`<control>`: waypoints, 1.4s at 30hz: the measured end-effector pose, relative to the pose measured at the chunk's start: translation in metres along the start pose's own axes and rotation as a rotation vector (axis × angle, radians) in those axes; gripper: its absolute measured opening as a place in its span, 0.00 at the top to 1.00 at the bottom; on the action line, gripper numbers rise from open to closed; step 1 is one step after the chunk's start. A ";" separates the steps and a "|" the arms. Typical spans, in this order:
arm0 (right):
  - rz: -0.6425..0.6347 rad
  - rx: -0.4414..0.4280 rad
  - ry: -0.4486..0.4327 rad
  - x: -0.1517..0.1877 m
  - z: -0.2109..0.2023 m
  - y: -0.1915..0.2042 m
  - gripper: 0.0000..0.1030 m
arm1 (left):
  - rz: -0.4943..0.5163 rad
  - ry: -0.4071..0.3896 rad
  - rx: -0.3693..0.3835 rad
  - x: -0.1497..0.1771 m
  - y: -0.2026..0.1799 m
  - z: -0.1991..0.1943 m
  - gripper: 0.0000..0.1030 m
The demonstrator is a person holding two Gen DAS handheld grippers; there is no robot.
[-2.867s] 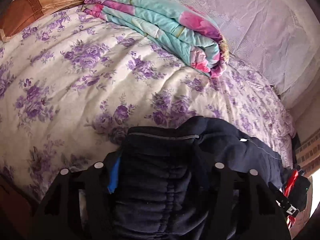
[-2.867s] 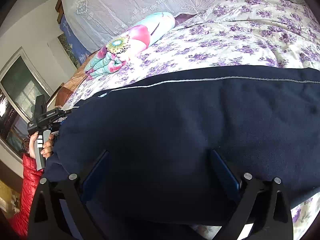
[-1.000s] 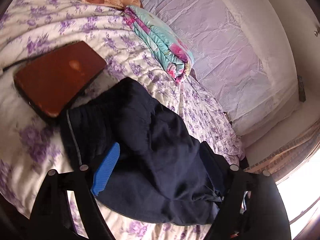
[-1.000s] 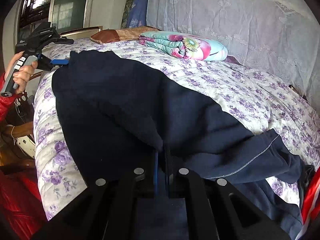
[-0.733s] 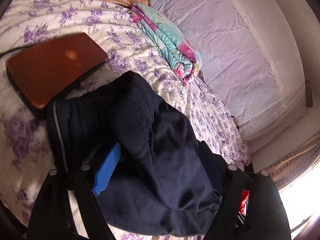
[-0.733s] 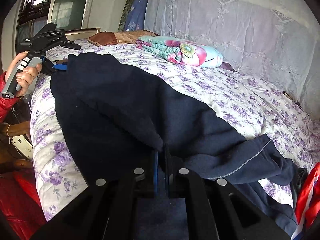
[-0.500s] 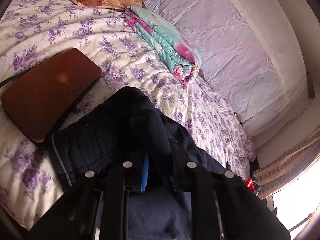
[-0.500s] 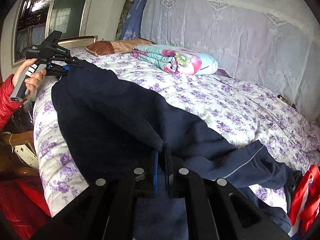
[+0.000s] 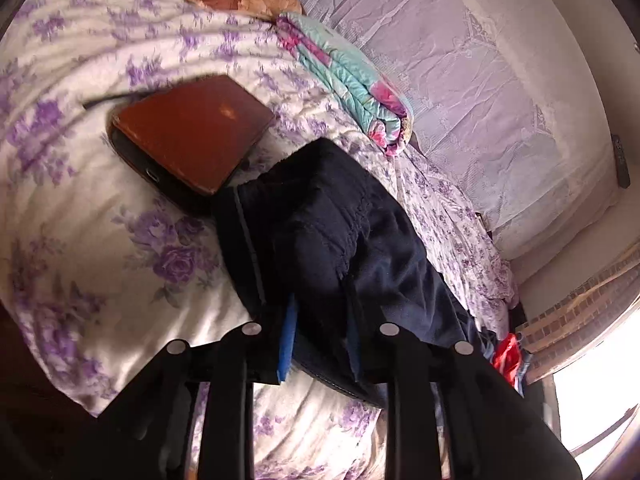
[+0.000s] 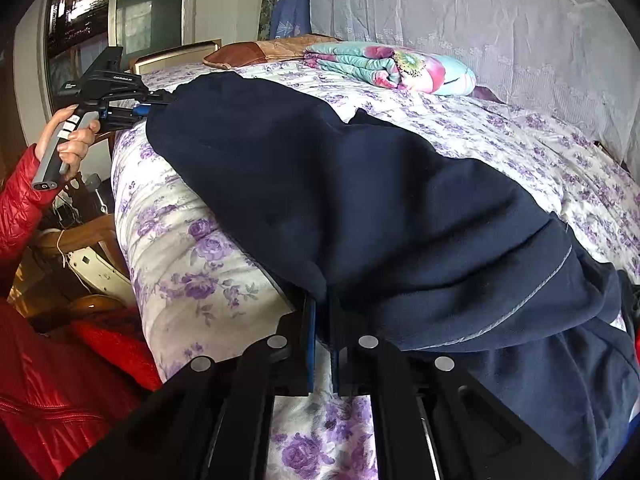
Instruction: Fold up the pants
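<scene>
Dark navy pants (image 10: 380,208) lie stretched along the near edge of a bed with a purple-flowered cover (image 10: 520,136). My right gripper (image 10: 322,312) is shut on the pants' near edge, blue pads pinching the cloth. My left gripper (image 9: 320,320) is shut on the bunched waistband end of the pants (image 9: 320,216); it also shows in the right wrist view (image 10: 148,110), held at the far left end of the pants. The lower legs hang off the bed at the right (image 10: 560,360).
A brown flat case (image 9: 192,136) lies on the bed beside the waistband. A folded flowered quilt (image 10: 392,66) and a brown pillow (image 10: 256,50) lie by the lace-draped headboard (image 10: 480,12). Wooden furniture (image 10: 80,240) stands left of the bed.
My left gripper closed on the waistband end and pulled it toward the brown case. The pants now lie more stretched out between both grippers. My right gripper stayed shut on the cloth.
</scene>
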State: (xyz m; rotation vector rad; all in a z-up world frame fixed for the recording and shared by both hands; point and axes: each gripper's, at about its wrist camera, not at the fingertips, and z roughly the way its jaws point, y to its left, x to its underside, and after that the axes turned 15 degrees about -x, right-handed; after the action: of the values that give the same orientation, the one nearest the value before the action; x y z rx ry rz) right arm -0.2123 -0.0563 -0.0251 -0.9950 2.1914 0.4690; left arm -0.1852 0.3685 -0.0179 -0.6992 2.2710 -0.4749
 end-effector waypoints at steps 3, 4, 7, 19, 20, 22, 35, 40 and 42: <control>0.012 -0.001 -0.017 0.004 0.001 -0.001 0.93 | 0.089 -0.161 -0.101 0.012 -0.015 -0.038 0.76; 0.023 -0.007 -0.023 0.004 0.001 -0.003 0.93 | 0.107 -0.204 -0.104 0.017 -0.019 -0.050 0.74; 0.052 -0.023 -0.034 0.006 0.000 -0.005 0.93 | 0.138 -0.210 -0.028 0.023 -0.037 -0.060 0.63; 0.383 0.018 -0.247 -0.037 -0.091 -0.084 0.56 | 0.639 -0.188 -0.176 0.109 -0.161 0.054 0.09; 0.438 0.115 -0.255 -0.045 -0.093 -0.103 0.38 | 0.693 -0.226 -0.223 0.123 -0.169 0.056 0.07; 0.517 0.245 -0.200 -0.063 -0.080 -0.143 0.36 | 0.765 -0.273 -0.289 0.136 -0.176 0.054 0.07; 0.644 0.429 0.048 -0.057 0.011 -0.237 0.78 | 0.722 -0.255 -0.189 0.129 -0.167 0.050 0.06; 0.686 0.341 -0.198 -0.035 -0.072 -0.217 0.88 | 0.722 -0.252 -0.176 0.128 -0.168 0.050 0.05; 0.721 0.309 -0.341 -0.016 -0.124 -0.199 0.88 | 0.719 -0.251 -0.170 0.127 -0.168 0.050 0.05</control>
State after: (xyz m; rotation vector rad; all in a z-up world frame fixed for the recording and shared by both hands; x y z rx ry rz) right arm -0.1066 -0.2455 0.0650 0.0670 2.1602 0.5441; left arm -0.1685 0.1528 -0.0322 0.0142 2.1479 0.1449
